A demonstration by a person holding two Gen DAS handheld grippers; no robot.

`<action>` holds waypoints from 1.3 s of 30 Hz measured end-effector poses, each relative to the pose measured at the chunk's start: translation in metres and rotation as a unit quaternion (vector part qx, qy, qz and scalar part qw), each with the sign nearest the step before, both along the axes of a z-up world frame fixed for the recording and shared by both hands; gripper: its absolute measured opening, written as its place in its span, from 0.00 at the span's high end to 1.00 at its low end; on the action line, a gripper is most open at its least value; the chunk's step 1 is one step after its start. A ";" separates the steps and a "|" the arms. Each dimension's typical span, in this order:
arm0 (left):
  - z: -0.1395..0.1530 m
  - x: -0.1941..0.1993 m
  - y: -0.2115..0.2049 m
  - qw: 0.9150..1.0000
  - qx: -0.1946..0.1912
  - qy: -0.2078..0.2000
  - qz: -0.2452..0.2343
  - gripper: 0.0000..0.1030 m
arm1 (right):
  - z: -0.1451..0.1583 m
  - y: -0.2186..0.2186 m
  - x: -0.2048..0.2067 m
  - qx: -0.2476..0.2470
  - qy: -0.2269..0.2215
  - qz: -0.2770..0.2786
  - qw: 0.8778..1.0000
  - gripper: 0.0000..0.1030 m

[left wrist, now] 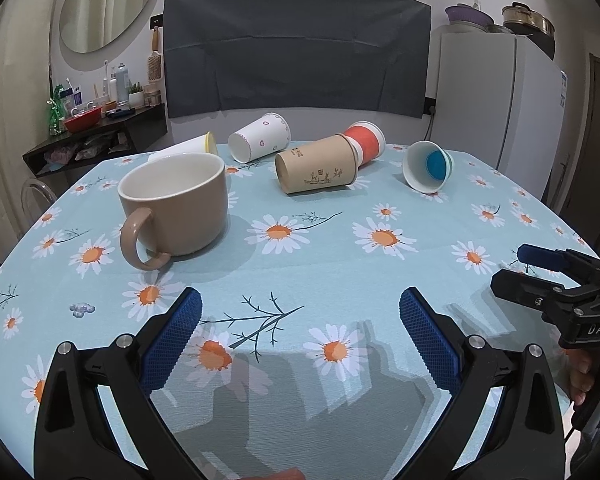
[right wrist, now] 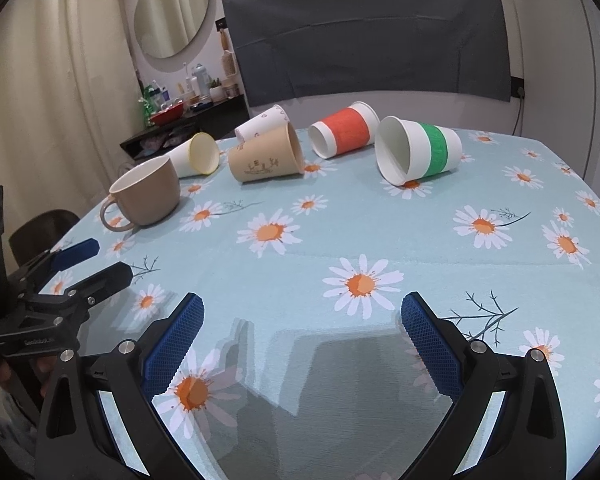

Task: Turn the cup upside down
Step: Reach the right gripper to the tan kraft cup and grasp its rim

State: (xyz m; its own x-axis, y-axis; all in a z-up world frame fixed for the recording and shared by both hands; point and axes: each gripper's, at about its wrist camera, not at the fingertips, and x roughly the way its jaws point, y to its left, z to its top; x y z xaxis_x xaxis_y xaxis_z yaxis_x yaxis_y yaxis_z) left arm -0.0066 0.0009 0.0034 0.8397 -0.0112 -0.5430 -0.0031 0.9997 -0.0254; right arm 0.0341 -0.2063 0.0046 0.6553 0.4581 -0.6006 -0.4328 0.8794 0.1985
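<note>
Left gripper [left wrist: 300,312]: blue-padded fingers spread wide apart, nothing between them, hovering over the light-blue daisy-print tablecloth [left wrist: 340,272]; right gripper [right wrist: 302,316]: fingers likewise spread wide, nothing held, over the same cloth; each gripper shows at the edge of the other's view, right gripper at the far right of the left wrist view, left gripper at the far left of the right wrist view.

Task object: beige ceramic mug with loop handle [left wrist: 176,206]; stands upright, mouth up, interior white; ahead and to the left of the left gripper, handle turned toward that gripper; apart from both grippers, not touched; in the right wrist view it sits well ahead and far to the left.

Beyond the mug, five paper cups lying on their sides: white paper cup with yellow rim [right wrist: 196,156], just behind the mug; white paper cup with small heart prints [left wrist: 260,136]; brown kraft paper cup with line drawing [left wrist: 316,170], roughly straight ahead of the left gripper; white paper cup with red-orange band [right wrist: 346,130], close behind the kraft cup; white paper cup with green band [right wrist: 418,152], ahead and slightly right of the right gripper, its blue inner base visible in the left wrist view.

Background: dark grey cloth on wall [left wrist: 296,44]; oval mirror [right wrist: 172,10]; white refrigerator [left wrist: 496,92]; dark shelf with toiletries [left wrist: 100,128].
</note>
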 end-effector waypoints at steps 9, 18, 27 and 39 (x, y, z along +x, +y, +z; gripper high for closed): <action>0.001 -0.004 0.002 1.000 -0.005 -0.010 0.001 0.06 | -0.008 0.000 0.037 0.049 0.087 0.004 0.995 0.07; 0.002 -0.006 0.004 1.000 -0.009 -0.017 -0.002 0.06 | 0.031 0.043 0.113 0.077 0.079 0.058 0.992 0.08; 0.003 -0.006 0.006 1.000 -0.016 -0.017 -0.006 0.06 | 0.021 0.065 0.204 0.127 0.133 0.084 0.979 0.08; 0.003 -0.005 0.005 1.000 -0.012 -0.014 0.000 0.06 | 0.007 0.102 0.206 0.148 0.151 0.154 0.965 0.95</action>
State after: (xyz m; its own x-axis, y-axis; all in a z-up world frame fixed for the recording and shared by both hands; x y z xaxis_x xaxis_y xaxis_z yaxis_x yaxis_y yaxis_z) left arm -0.0116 0.0054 0.0063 0.8542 -0.0232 -0.5193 -0.0025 0.9988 -0.0487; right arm 0.2397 -0.1043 0.0112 0.2764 0.7839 -0.5560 -0.5473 0.6040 0.5794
